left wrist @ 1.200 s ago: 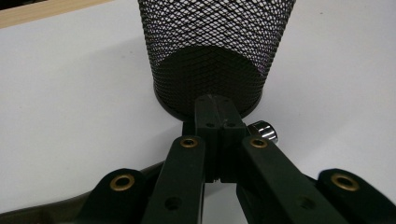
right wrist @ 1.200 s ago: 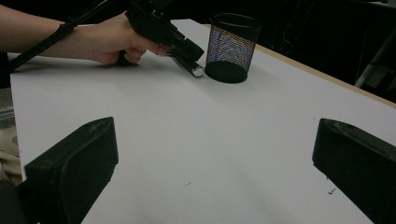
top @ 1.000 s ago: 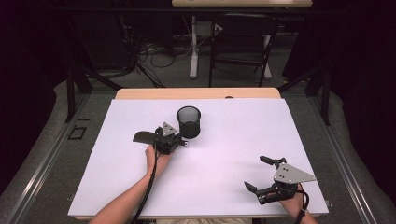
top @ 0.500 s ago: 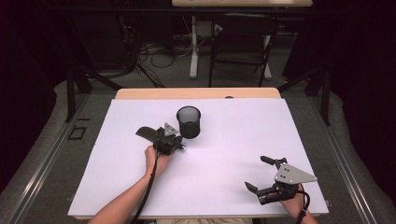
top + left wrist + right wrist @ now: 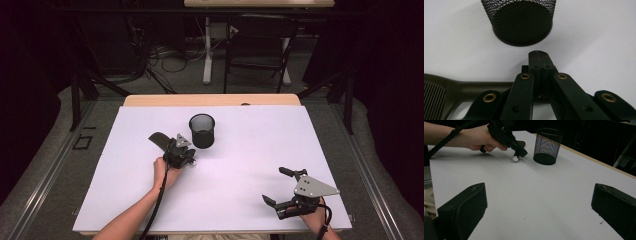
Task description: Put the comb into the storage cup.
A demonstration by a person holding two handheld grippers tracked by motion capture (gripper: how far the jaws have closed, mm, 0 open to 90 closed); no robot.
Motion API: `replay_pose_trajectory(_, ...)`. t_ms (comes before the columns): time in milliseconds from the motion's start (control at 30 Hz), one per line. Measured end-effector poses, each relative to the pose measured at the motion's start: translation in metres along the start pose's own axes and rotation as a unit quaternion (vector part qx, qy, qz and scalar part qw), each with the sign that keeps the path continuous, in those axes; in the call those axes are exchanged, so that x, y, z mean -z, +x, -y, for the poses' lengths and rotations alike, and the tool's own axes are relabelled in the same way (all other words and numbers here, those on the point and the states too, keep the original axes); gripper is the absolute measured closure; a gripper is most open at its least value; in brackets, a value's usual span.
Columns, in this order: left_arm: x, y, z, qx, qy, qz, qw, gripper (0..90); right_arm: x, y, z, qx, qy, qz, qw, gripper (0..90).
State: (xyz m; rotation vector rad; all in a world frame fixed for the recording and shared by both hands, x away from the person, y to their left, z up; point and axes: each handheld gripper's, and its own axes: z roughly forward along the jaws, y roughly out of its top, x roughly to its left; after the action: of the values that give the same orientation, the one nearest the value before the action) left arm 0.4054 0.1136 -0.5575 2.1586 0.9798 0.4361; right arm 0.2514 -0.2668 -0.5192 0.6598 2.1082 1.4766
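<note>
**Table and room, one moment: two hand-held grippers, mesh cup, dark flat tool**

Surface. A white sheet (image 5: 240,200) covered the table across the middle and lower part of the high view; a strip of bare wood (image 5: 210,100) showed along its far edge. The sheet lay flat and plain.

Room. Dark throughout. Upper centre of the high view: a white table leg (image 5: 207,50), a black chair (image 5: 260,45), loose cables (image 5: 160,55) on a grey floor. A black stand (image 5: 77,95) stood at left, off the table.

Items on the surface.
- Mesh cup (image 5: 202,130), black, upright, open top, centre of the high view; top centre in the left gripper view (image 5: 520,21), just beyond the jaw tips and apart from them.
- Dark flat tool (image 5: 159,139), ribbed at one end, left of the cup; lower left in the left gripper view (image 5: 461,87), lying close beside the gripper. Whether it touched the gripper could not be told.
- Small shiny round piece (image 5: 516,158), on the sheet just below the left gripper's tip in the right gripper view.

Grippers.
- Left gripper (image 5: 540,58), jaws pressed together with nothing between them, held by a hand (image 5: 167,172), centre left of the high view.
- Right gripper (image 5: 280,186), lower right of the high view, jaws wide apart and holding nothing, bare sheet between them.

Obstructions. The left gripper stood between the flat tool and the cup.
</note>
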Motion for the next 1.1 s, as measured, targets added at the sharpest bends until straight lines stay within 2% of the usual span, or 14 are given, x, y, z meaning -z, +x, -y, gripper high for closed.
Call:
replay_pose_trajectory(600,0.011,-0.004,0.009,-0.027,0.04,0.012,0.9987,89.9,0.0,0.0,0.0,0.0,0.001,0.0,1.0,0.0)
replay_pose_trajectory(1100,0.019,0.005,0.015,-0.013,0.051,0.007,0.9986,89.9,0.001,0.0,0.0,0.002,0.001,0.0,1.0,0.0)
